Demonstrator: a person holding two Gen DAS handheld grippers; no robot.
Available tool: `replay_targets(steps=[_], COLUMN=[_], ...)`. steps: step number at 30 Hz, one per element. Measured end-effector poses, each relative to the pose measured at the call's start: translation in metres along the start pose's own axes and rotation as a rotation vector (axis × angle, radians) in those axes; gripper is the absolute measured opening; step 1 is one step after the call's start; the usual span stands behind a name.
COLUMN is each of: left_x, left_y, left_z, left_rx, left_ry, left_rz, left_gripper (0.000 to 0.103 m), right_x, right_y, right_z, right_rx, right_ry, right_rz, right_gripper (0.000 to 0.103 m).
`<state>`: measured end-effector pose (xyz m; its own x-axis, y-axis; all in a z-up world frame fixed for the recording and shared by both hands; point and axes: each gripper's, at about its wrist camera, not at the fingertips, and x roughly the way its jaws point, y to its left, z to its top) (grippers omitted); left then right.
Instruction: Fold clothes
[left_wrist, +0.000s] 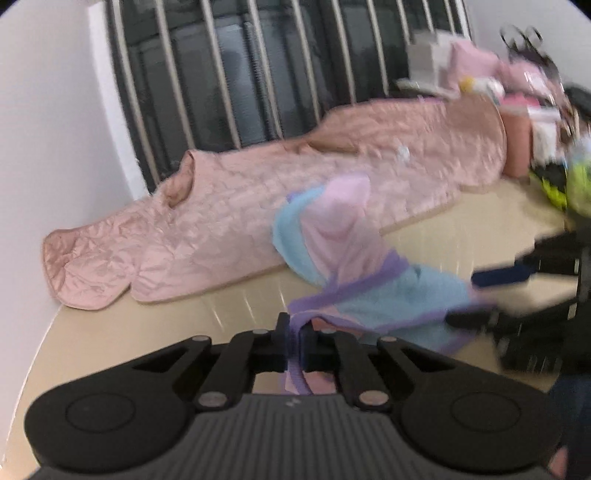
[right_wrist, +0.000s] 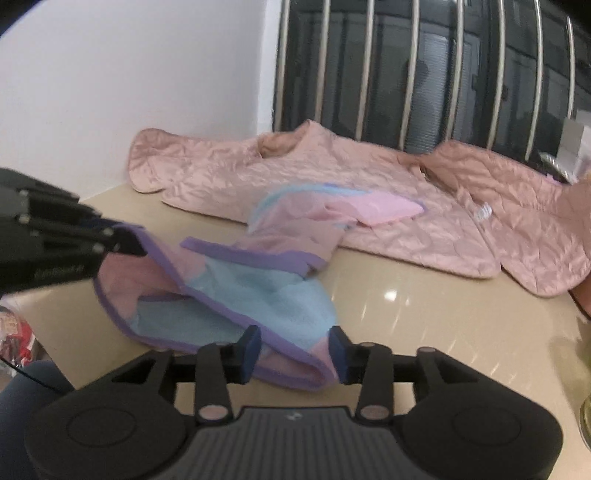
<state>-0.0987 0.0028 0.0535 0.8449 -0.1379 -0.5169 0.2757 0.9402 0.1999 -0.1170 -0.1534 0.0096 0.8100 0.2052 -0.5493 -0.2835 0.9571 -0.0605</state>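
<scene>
Garment (right_wrist: 236, 280): small pastel piece, pink and light blue panels with purple trim, lying rumpled on the beige surface (right_wrist: 406, 314), its far end draped up over the edge of the pink quilted jacket (right_wrist: 369, 192).
Garment look: soft fleecy fabric, bunched and half lifted, purple binding running along the hems; in the left wrist view it rises in a pink-and-blue hump (left_wrist: 332, 229) against the jacket.
Left hand-held gripper (left_wrist: 294, 339): low over the surface, jaws clamped tight on a purple-trimmed edge, cloth pinched between the blue pads and trailing under the body; seen from the right wrist view it reaches in from the left side (right_wrist: 125, 240), holding that corner up.
Right hand-held gripper (right_wrist: 295, 350): jaws spread, one finger either side of the near purple hem, the blue pads (right_wrist: 251, 350) not pressing the cloth that I can see; it shows blurred at the right of the left view (left_wrist: 480, 295).
Pink quilted jacket: shiny, diamond-stitched, spread flat along the back of the surface, collar open.
Backdrop: white wall (right_wrist: 129, 74), dark window behind pale vertical bars (right_wrist: 424, 74).
Far right: blurred clutter (left_wrist: 517, 92) of pink and white items, too smeared to identify.
</scene>
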Motion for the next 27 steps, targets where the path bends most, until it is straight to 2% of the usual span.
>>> replay_targets(steps=[2, 4, 5, 9, 12, 14, 15, 16, 20, 22, 23, 24, 25, 26, 27], left_x=[-0.005, -0.010, -0.012, -0.018, -0.022, -0.022, -0.023, -0.022, -0.018, -0.015, -0.013, -0.011, -0.011, -0.012, -0.016], left_y=[0.005, 0.010, 0.013, 0.027, 0.037, 0.041, 0.043, 0.045, 0.045, 0.040, 0.035, 0.029, 0.024, 0.019, 0.015], left_z=[0.006, 0.011, 0.013, 0.012, 0.008, 0.005, 0.004, 0.002, -0.002, -0.006, -0.009, -0.012, -0.015, -0.018, -0.021], left_rx=[-0.035, -0.091, -0.115, -0.226, -0.272, -0.282, -0.289, -0.293, -0.268, -0.223, -0.192, -0.155, -0.125, -0.103, -0.092], left_ry=[-0.028, -0.034, -0.037, -0.052, -0.059, -0.060, -0.058, -0.056, -0.035, -0.012, 0.000, 0.014, 0.021, 0.016, 0.004], left_rz=[-0.006, -0.036, -0.044, -0.042, -0.011, -0.006, -0.005, -0.003, 0.018, 0.038, 0.053, 0.073, 0.085, 0.080, 0.059], left_gripper=[0.005, 0.005, 0.005, 0.005, 0.005, 0.005, 0.005, 0.005, 0.005, 0.007, 0.017, 0.043, 0.061, 0.088, 0.090], right_x=[-0.002, -0.001, 0.002, 0.019, 0.022, 0.020, 0.019, 0.017, 0.012, 0.008, 0.006, 0.005, 0.004, 0.003, 0.000], right_y=[0.008, 0.017, 0.022, 0.033, 0.023, 0.013, 0.008, 0.004, 0.007, 0.012, 0.015, 0.017, 0.018, 0.017, 0.016], right_z=[0.001, 0.003, 0.005, 0.008, 0.003, -0.002, -0.004, -0.005, -0.007, -0.007, -0.007, -0.006, -0.005, -0.004, -0.001], right_rx=[-0.016, -0.039, -0.060, -0.115, -0.062, -0.016, 0.010, 0.026, -0.003, -0.030, -0.044, -0.054, -0.053, -0.047, -0.029], right_ry=[-0.039, -0.068, -0.072, -0.042, -0.024, -0.015, -0.016, -0.015, -0.022, -0.039, -0.043, -0.045, -0.044, -0.044, -0.047], right_rz=[0.002, 0.000, -0.013, -0.137, -0.217, -0.230, -0.221, -0.211, -0.204, -0.187, -0.179, -0.176, -0.164, -0.144, -0.130], right_gripper=[0.051, 0.062, 0.063, 0.061, 0.062, 0.061, 0.058, 0.050, 0.031, 0.016, 0.014, 0.008, 0.003, 0.003, 0.003])
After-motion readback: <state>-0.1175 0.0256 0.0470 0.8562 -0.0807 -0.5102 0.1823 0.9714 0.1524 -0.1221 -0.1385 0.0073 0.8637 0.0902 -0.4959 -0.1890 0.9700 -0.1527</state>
